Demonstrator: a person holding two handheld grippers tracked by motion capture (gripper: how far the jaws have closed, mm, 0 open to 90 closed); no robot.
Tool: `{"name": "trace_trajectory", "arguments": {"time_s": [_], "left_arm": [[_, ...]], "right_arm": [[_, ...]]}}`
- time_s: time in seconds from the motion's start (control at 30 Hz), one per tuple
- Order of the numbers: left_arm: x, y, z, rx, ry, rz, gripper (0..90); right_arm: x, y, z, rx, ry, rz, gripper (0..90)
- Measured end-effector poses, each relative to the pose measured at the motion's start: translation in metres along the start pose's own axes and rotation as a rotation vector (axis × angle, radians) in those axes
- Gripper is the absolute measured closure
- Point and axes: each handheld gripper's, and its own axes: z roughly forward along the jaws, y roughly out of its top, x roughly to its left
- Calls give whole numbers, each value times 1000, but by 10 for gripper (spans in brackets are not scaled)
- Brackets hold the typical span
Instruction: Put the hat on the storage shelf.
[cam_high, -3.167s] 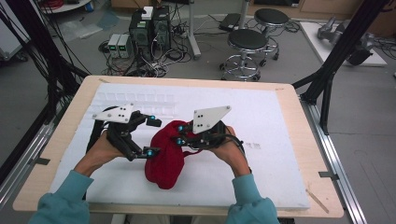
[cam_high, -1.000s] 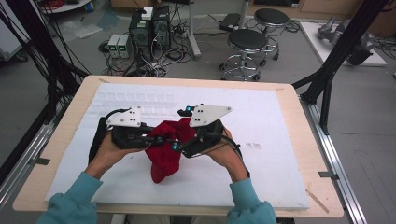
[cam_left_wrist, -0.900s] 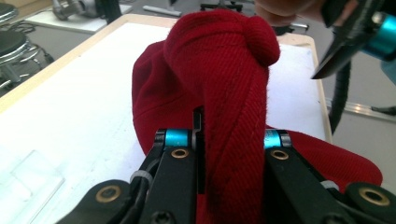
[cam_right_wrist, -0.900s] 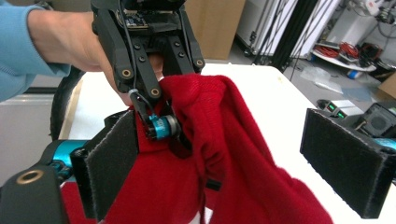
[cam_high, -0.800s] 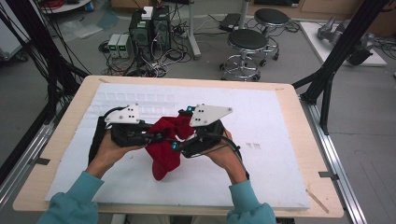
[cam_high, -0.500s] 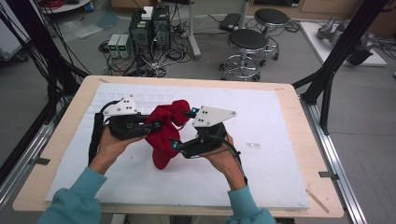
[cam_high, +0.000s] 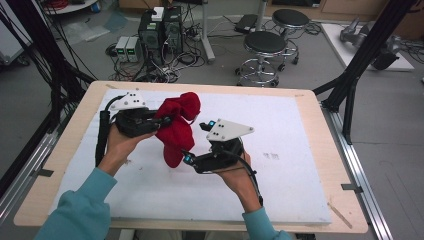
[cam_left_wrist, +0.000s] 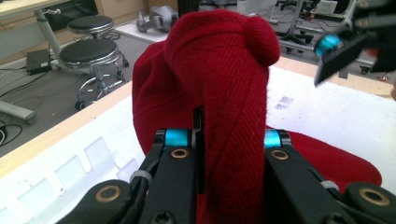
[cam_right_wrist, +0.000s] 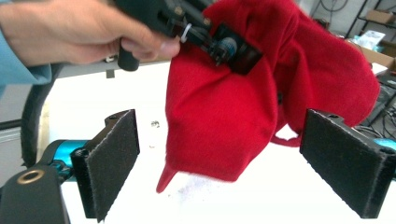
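A red cloth (cam_high: 177, 127) hangs bunched above the white mat, its lower end just over the surface. My left gripper (cam_high: 167, 120) is shut on a thick fold near the cloth's top; in the left gripper view the fold (cam_left_wrist: 219, 70) rises between the jaws of the left gripper (cam_left_wrist: 229, 137). My right gripper (cam_high: 186, 157) is open beside the cloth's lower end. In the right gripper view the right gripper (cam_right_wrist: 219, 163) has its pads (cam_right_wrist: 114, 158) wide apart, with the cloth (cam_right_wrist: 233, 107) hanging beyond them, untouched.
A white foam mat (cam_high: 300, 130) covers the wooden table (cam_high: 320, 115). Beyond the far edge stand two stools (cam_high: 267, 45), computer boxes (cam_high: 160, 27) and cables on the floor. Black frame posts (cam_high: 350, 85) rise at the table's right.
The left gripper has lifted the red cloth off the mat and carried it toward the far left. The right gripper has come away from the cloth, toward the near side.
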Motion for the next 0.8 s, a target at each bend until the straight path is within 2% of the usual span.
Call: {"name": "trace_trajectory", "arguments": {"time_s": [0.1,0.17,0.27,0.33,0.43,0.47,0.5,0.53,0.7,0.73,0.8], "left_arm": [[3,0,2,-18,-10,-27,831],[4,-1,4,-10,-10,-35,831],[5,-1,7,-1,-3,-32,831],[6,-1,8,-12,-7,-48,831],[7,-1,8,-26,-6,-60,831],[7,0,8,-28,0,-60,831],[7,0,8,-28,5,-61,831],[7,2,8,-31,11,-59,831],[5,5,8,-37,14,-60,831],[4,6,8,-44,12,-61,831],[3,7,9,-49,10,-64,831]], "right_arm": [[2,-3,1,-4,-8,19,109],[5,-11,2,2,-20,40,109],[6,-15,3,19,-25,58,110],[9,-22,4,22,-24,79,148],[9,-26,6,25,-27,92,148],[9,-29,8,38,-23,115,148],[9,-29,8,38,-23,115,148],[9,-30,10,62,-15,124,148],[12,-29,15,63,-12,123,182],[12,-30,18,80,-8,146,231],[11,-30,19,84,-8,155,257]]}}
